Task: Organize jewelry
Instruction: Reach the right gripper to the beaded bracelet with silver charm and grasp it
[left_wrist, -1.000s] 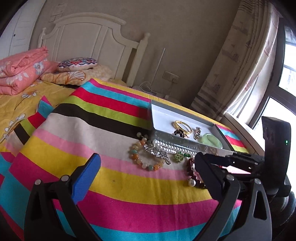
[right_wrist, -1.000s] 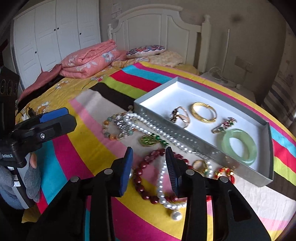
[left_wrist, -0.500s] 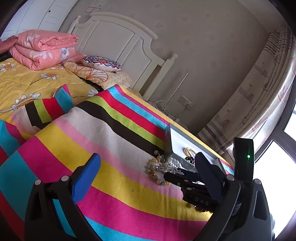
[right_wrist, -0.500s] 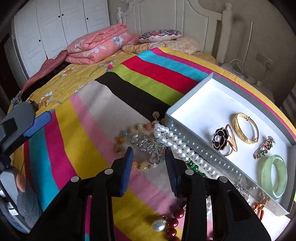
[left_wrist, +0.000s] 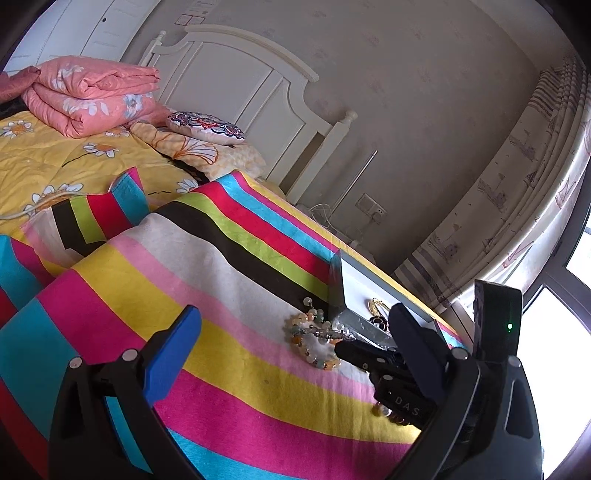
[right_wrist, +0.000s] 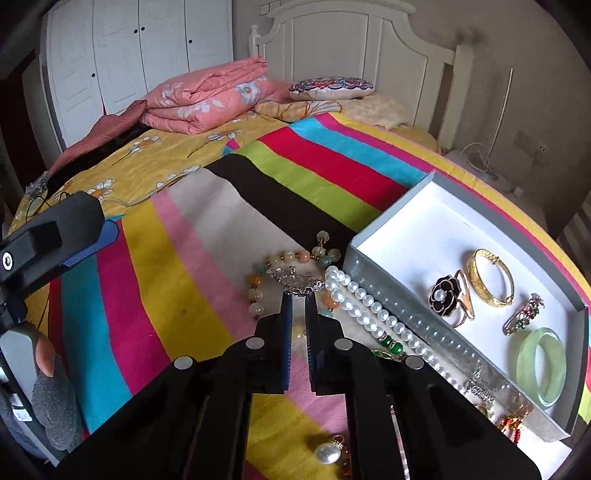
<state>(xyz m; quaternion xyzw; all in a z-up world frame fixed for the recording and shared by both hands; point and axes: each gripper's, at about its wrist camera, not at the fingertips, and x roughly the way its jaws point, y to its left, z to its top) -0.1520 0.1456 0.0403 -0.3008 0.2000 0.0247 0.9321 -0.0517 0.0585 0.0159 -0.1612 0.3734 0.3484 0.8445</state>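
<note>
right gripper (right_wrist: 298, 295) advanced, now pinched on silver brooch (right_wrist: 295, 277); pearl strand (right_wrist: 364, 301) alongside; left gripper (left_wrist: 295, 339) wide open.

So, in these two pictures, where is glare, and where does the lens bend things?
Left wrist view: the window is blown out white, and the curtain curves with the lens. Right wrist view: light is even, the box wall mirrors the pearl necklace, and the wardrobe bows.

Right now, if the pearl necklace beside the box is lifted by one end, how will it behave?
The pearl necklace is probably floppy: it lies in loose doubled strands against the grey box. Its smooth round beads look slippery and may swing. It could drag the green-beaded piece that it touches.
</note>
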